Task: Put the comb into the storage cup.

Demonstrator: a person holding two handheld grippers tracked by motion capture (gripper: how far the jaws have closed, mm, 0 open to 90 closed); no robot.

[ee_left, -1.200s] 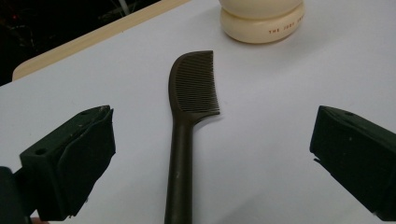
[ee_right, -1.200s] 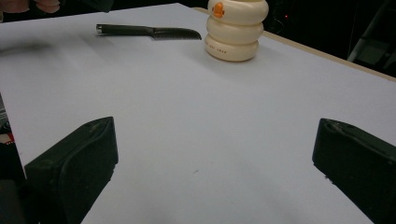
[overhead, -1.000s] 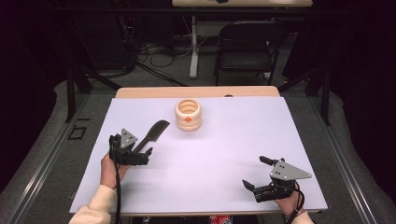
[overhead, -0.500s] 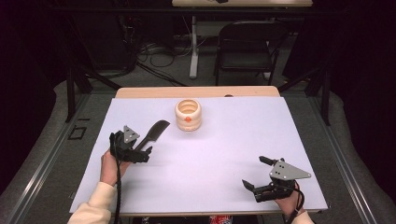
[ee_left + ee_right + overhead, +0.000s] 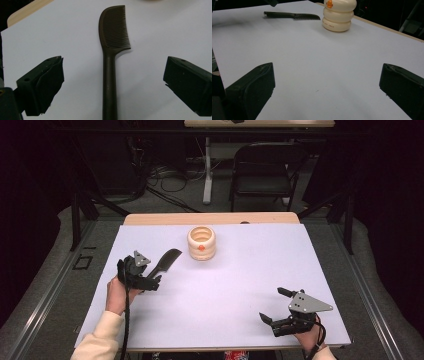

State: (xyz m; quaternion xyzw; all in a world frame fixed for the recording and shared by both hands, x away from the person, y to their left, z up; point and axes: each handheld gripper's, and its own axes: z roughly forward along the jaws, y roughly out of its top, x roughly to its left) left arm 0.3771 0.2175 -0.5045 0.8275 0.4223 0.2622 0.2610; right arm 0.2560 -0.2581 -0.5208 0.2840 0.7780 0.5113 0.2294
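Dark comb (image 5: 110, 57) teeth clear between spread left gripper (image 5: 112, 82) jaws, right gripper (image 5: 278, 307) also released

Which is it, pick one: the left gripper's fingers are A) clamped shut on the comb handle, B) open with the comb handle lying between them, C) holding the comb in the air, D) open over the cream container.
B: in the left gripper view, the fingers stand wide apart, and the comb lies flat on the table between them, untouched.

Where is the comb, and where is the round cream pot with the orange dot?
comb (image 5: 113, 32): left gripper view, on its teeth.
cream pot (image 5: 201, 251): high view, on its ribbed side wall, below the orange dot.
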